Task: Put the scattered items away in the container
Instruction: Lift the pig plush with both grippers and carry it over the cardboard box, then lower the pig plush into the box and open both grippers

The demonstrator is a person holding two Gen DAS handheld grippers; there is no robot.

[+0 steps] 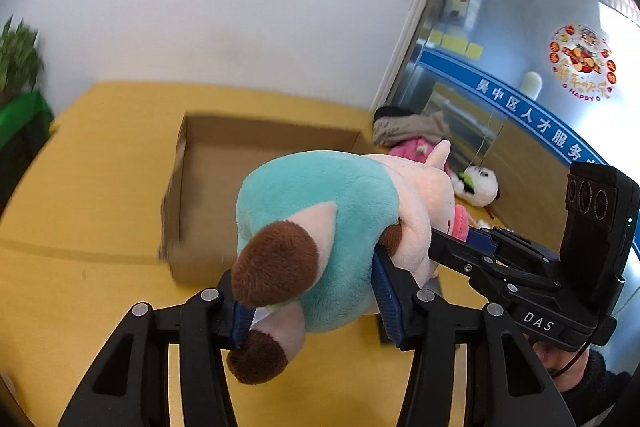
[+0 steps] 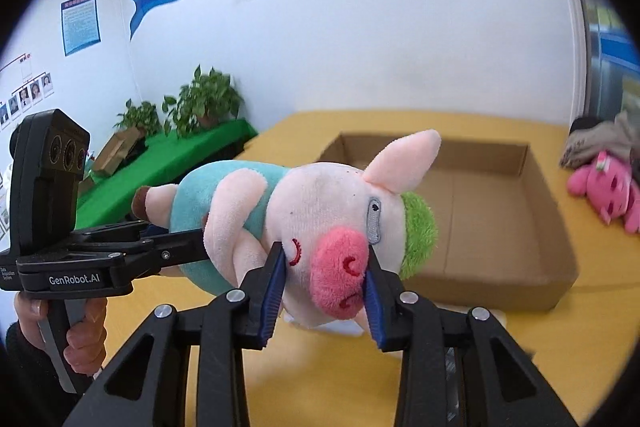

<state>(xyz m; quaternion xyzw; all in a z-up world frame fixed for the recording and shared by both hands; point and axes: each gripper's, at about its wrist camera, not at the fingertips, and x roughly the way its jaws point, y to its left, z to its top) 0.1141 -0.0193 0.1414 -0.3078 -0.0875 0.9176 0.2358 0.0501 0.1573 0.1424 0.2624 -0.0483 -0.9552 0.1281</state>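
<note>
Left wrist view shows the left gripper (image 1: 316, 291) with jaws clamped on the teal body of the plush pig (image 1: 320, 223); right gripper (image 2: 326, 291) has its jaws clamped on the pig's snout; the toy hangs above the yellow desk (image 1: 100, 155), just before the open cardboard box (image 2: 500, 195); a pink plush (image 2: 604, 191) lies on the desk beside the box.

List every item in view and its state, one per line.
plush pig: held above the table, clamped by both grippers.
left gripper: shut on its teal body.
right gripper: shut on its head.
cardboard box: open, empty as far as visible.
pink plush toy: lying on the table beside the box.
white plush toy: lying on the table.
</note>
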